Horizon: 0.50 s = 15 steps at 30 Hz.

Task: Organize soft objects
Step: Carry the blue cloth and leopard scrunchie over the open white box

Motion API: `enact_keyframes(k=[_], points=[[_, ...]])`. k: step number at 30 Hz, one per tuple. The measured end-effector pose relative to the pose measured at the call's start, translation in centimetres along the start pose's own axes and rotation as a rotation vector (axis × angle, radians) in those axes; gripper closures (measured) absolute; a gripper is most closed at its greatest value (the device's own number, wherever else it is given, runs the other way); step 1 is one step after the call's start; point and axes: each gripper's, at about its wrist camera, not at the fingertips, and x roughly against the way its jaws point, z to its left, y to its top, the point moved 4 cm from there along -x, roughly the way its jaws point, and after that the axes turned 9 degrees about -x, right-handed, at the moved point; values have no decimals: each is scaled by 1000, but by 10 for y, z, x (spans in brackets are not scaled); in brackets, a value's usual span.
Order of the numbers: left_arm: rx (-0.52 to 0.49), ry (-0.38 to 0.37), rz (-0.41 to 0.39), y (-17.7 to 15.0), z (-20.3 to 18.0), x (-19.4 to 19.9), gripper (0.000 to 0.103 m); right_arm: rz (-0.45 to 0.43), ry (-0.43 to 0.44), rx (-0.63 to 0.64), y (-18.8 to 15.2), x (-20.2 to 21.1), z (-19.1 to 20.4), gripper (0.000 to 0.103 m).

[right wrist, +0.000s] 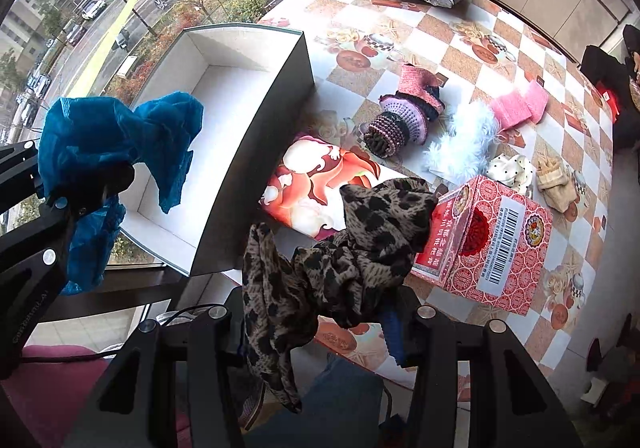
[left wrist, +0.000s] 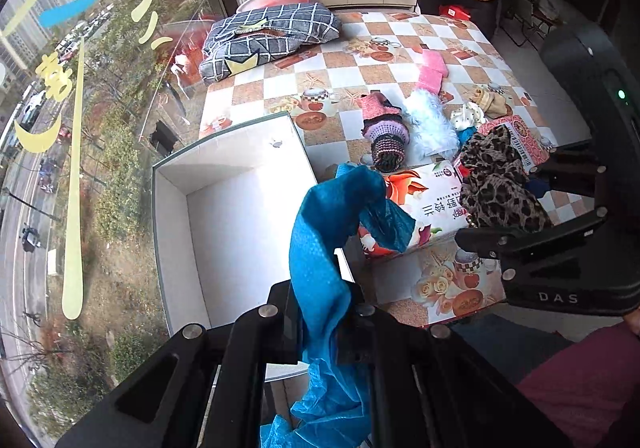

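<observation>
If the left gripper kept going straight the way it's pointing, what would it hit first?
Probably the open white box: the left gripper, shut on the blue cloth, points down toward the box's near right edge. Depth is hard to judge, so it might instead meet the table beside it.

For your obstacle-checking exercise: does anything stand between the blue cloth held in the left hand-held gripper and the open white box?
Nothing visible does. The crumpled blue mesh cloth hangs from the left hand-held gripper right at the open white cardboard box, whose inside is bare. The floral carton lies beside the box, outside it.
</observation>
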Motion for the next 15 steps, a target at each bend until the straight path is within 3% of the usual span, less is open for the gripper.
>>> enact_keyframes(k=[7,15], points=[[141,38,20,-22,49,-7,94,5,26,88,27,0,47,53],[219,46,70,-48,74,-20,94,11,84,105,52,5,91,53]])
